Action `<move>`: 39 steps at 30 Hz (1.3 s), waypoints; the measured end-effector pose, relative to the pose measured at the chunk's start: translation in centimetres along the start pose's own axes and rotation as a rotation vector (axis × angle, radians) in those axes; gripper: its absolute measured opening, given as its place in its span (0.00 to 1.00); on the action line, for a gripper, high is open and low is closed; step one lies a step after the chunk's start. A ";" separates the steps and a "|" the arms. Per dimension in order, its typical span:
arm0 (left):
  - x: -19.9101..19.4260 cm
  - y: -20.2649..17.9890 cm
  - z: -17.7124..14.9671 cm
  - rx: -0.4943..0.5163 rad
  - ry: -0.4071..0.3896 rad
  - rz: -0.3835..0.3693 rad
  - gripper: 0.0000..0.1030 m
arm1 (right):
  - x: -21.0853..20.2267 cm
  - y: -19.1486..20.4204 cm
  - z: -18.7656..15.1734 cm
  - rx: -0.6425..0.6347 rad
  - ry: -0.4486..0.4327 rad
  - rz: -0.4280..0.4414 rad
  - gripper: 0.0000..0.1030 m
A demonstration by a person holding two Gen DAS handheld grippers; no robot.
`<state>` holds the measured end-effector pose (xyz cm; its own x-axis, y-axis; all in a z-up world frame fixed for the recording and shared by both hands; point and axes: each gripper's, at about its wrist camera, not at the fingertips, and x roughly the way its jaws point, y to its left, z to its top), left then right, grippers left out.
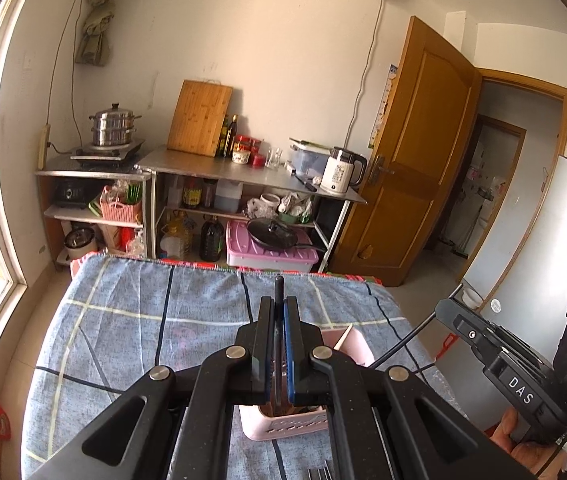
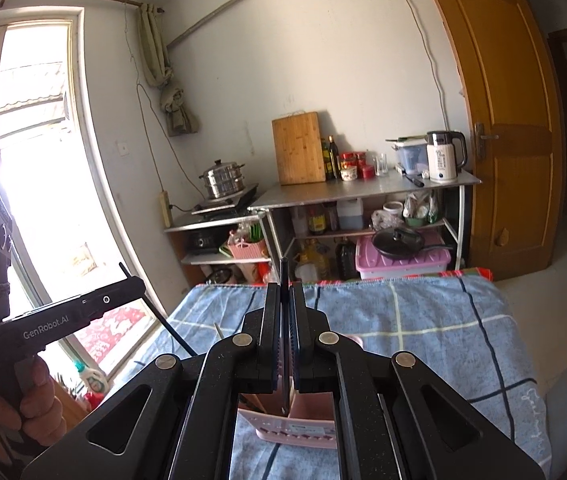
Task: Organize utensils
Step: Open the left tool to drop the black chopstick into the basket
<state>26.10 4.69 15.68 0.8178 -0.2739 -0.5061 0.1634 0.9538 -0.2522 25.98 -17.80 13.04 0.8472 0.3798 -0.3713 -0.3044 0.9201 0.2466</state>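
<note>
My left gripper (image 1: 279,306) pinches a dark chopstick (image 1: 279,286), tip poking past the pads. My right gripper (image 2: 284,294) clamps another thin dark chopstick (image 2: 283,272). Both hang above the pink utensil basket (image 1: 283,426) on the blue checked cloth (image 1: 143,320).

- We see a steel steamer pot (image 1: 113,126) on a cooktop.
- We see a wooden cutting board (image 1: 200,118) leaning on the wall.
- A white kettle (image 1: 341,170) stands on the counter (image 1: 219,168).
</note>
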 end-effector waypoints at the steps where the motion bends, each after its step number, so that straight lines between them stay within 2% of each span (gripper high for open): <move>1: 0.4 0.1 -0.2 -0.003 0.011 0.000 0.04 | 0.4 -0.1 -0.3 0.001 0.012 -0.002 0.04; 12: 2.9 1.0 -2.6 -0.006 0.077 0.026 0.04 | 2.2 -0.8 -2.4 0.011 0.102 0.013 0.04; 15: 2.8 1.1 -2.7 0.006 0.075 0.041 0.10 | 2.2 -0.9 -2.6 0.008 0.117 0.010 0.05; 17: 2.3 1.2 -2.9 0.011 0.061 0.043 0.22 | 1.7 -1.0 -2.6 0.011 0.107 0.012 0.11; 18: 2.0 1.2 -3.0 0.013 0.053 0.045 0.23 | 1.4 -1.2 -2.6 0.015 0.102 0.013 0.14; 25: -0.9 0.7 -4.9 0.040 0.013 0.062 0.24 | -1.7 -1.4 -3.5 0.010 0.071 0.013 0.15; 29: -2.8 0.1 -6.6 0.051 -0.004 0.047 0.24 | -3.9 -1.7 -4.6 0.020 0.057 0.018 0.15; 39: -5.0 -1.7 -13.3 0.053 0.045 -0.006 0.24 | -7.2 -2.3 -9.3 0.047 0.119 0.017 0.15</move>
<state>14.38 2.80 7.66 0.7913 -0.2840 -0.5415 0.1986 0.9569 -0.2117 16.50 -21.75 6.86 0.7834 0.4068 -0.4699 -0.2953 0.9088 0.2947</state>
